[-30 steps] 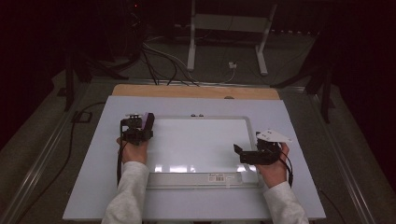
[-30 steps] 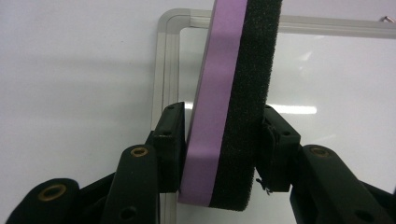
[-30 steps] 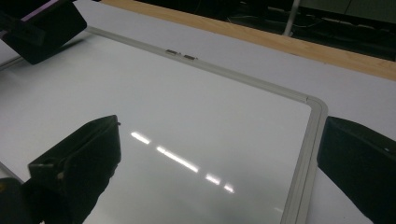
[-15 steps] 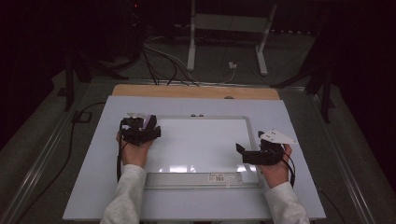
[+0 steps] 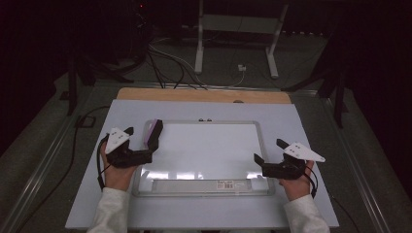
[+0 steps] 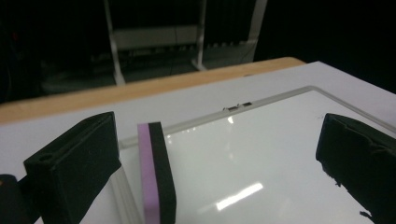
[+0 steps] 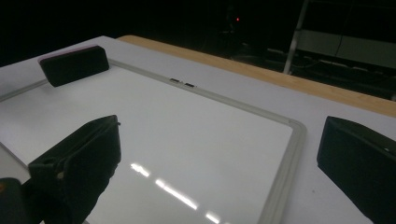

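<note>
A whiteboard (image 5: 209, 150) lies flat in the middle of the pale table sheet (image 5: 301, 116). A purple-and-black eraser (image 5: 152, 132) stands on edge at the board's far left corner, also seen as the eraser (image 6: 156, 177) and the eraser (image 7: 74, 64). My left gripper (image 5: 142, 136) sits just near of it. Its jaws have just been opening and now stand wide, with the eraser between them, close to the left jaw and untouched by the pads. My left gripper (image 6: 219, 140) looks across the board. My right gripper (image 5: 269, 151) is open at the board's right frame, as my right gripper (image 7: 222, 149) straddles that frame, holding nothing.
A wooden strip (image 5: 204, 95) runs along the table's far edge. Beyond it, cables (image 5: 170, 63) and a metal stand (image 5: 238, 34) sit on the dark floor. A barcode label (image 5: 226, 184) is on the board's near tray. Bare sheet lies left and right of the board.
The left gripper's jaws opened and let go of the eraser, which stays on edge at the board's corner. The left hand drew back toward the near side. The right hand shifted slightly right.
</note>
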{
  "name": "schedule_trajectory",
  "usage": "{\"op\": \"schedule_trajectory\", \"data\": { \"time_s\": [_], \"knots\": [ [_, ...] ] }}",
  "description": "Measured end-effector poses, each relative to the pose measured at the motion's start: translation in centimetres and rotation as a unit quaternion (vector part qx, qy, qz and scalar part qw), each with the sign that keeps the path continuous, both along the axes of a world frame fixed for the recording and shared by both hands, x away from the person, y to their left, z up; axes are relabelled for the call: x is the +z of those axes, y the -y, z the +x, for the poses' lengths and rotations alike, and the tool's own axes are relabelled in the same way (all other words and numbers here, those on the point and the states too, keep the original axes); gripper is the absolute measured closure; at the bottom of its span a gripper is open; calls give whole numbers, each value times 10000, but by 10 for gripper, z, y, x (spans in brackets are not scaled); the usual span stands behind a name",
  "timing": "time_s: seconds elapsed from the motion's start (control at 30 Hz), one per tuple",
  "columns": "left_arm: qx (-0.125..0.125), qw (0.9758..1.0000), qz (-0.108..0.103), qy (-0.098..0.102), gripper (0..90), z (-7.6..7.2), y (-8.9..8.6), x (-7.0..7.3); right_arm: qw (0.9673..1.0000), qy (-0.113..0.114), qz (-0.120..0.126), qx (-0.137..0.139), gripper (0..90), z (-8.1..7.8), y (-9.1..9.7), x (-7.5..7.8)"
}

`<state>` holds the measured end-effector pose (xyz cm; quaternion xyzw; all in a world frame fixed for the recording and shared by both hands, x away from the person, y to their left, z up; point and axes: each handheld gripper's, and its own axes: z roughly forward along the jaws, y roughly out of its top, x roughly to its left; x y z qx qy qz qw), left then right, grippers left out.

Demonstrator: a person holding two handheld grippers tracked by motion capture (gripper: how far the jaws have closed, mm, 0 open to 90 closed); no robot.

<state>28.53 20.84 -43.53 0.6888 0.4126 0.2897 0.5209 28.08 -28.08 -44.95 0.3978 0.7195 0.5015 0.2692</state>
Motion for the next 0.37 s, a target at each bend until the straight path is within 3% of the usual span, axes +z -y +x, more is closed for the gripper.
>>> {"op": "schedule_trajectory", "data": {
  "time_s": [0.03, 0.17, 0.37],
  "knots": [
    [23, 9999, -5, 155, 5, -6, -2, -1, 10000, 15, 37, -12, 1, -2, 4, -1],
    [7, 9990, -148, 427, 5, -25, -9, -5, 9999, 83, 92, -67, 1, -8, 15, -8],
    [26, 9984, -265, 499, 5, -36, -16, -4, 9997, 121, 113, -163, 1, -11, 22, -12]
  ]
}}
